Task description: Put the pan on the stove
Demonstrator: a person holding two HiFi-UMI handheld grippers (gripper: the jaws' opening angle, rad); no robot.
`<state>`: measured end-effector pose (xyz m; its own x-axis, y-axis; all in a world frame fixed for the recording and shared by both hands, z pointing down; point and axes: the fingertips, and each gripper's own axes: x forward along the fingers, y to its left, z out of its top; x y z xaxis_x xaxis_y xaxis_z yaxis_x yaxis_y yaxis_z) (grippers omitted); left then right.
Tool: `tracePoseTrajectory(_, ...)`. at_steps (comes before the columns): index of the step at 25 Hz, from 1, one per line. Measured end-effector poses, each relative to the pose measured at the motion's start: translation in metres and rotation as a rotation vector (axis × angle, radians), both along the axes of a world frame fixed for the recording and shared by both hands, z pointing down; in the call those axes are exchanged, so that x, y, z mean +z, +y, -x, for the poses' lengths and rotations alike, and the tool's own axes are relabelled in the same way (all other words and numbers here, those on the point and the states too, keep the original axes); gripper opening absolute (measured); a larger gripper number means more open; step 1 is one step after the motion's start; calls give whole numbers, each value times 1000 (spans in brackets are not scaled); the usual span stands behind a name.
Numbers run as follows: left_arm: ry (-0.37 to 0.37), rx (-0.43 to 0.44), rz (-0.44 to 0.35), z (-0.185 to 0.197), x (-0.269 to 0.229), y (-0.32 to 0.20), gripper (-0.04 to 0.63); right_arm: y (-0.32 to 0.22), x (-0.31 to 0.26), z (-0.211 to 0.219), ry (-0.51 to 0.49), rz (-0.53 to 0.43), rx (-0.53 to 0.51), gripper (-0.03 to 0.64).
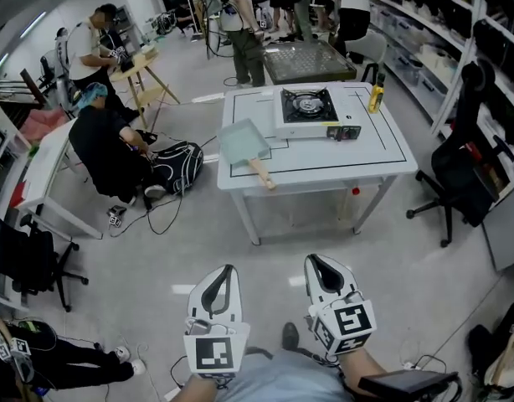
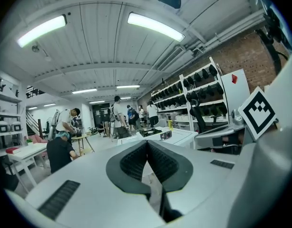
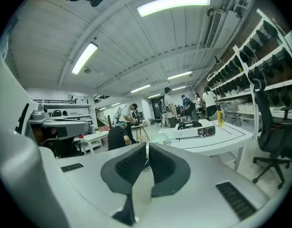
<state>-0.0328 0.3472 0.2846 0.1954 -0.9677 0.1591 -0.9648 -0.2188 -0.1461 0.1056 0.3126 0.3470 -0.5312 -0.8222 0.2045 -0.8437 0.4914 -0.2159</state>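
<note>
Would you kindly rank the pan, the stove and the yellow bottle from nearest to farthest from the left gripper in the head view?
From the left gripper:
1. Pan, on the table, near-left side.
2. Stove, farther back, mid-table.
3. Yellow bottle, back right.

Held low and side by side, left gripper (image 1: 227,271) at 7 o'clock, right gripper (image 1: 317,263) at 5 o'clock — both pointing toward 12, jaws pressed together.
</note>
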Motion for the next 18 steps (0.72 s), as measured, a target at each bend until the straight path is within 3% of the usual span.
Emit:
tracePoseTrajectory(4,-20,-28,-9,2,0,-12,18,-19,-5,2,-2,-19,-34,51)
tracePoseTrajectory(18,10,-82,29,20,28,-78,18,-85,22,15,8,16,-72,52)
